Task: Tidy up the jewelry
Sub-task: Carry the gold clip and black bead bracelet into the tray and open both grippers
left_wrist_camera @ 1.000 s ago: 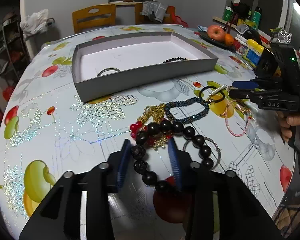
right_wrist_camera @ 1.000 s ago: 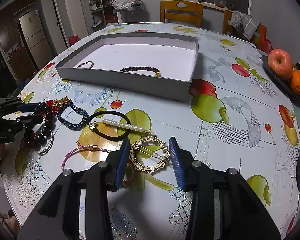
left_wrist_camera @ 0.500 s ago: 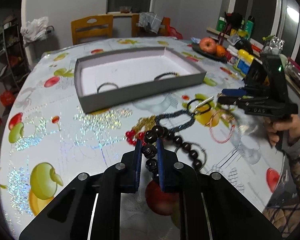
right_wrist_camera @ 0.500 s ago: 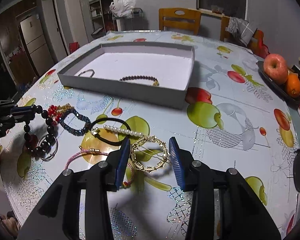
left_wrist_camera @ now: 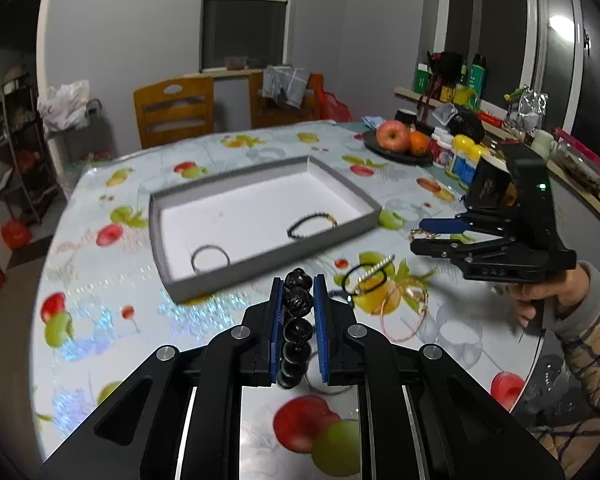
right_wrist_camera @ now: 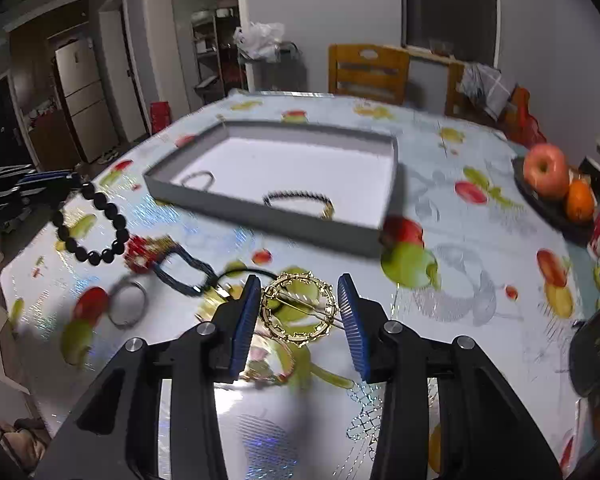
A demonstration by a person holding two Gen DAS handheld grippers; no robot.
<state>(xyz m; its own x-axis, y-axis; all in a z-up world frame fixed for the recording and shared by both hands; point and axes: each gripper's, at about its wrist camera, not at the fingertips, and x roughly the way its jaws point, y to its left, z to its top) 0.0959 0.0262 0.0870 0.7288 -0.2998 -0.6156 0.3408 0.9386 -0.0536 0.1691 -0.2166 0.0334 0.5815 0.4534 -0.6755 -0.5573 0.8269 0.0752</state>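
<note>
My left gripper (left_wrist_camera: 298, 292) is shut on a black bead bracelet (left_wrist_camera: 298, 320) and holds it above the table; the bracelet hangs from it in the right wrist view (right_wrist_camera: 94, 224). My right gripper (right_wrist_camera: 298, 308) holds a gold round hair clip (right_wrist_camera: 299, 309) between its fingers, lifted off the table; it also shows in the left wrist view (left_wrist_camera: 432, 232). The grey tray (left_wrist_camera: 268, 258) holds a dark thin bracelet (left_wrist_camera: 312, 224) and a metal ring (left_wrist_camera: 210, 258).
On the table lie a black hair tie with pearl bar (left_wrist_camera: 366, 278), a pink cord bracelet (left_wrist_camera: 404, 312), a blue bead bracelet (right_wrist_camera: 184, 270), a red and gold piece (right_wrist_camera: 140, 252) and a silver bangle (right_wrist_camera: 126, 304). A fruit plate (right_wrist_camera: 556, 208) stands at the right.
My left gripper has shut on the black bead bracelet and lifted it off the table. My right gripper has risen with the gold hair clip between its fingers.
</note>
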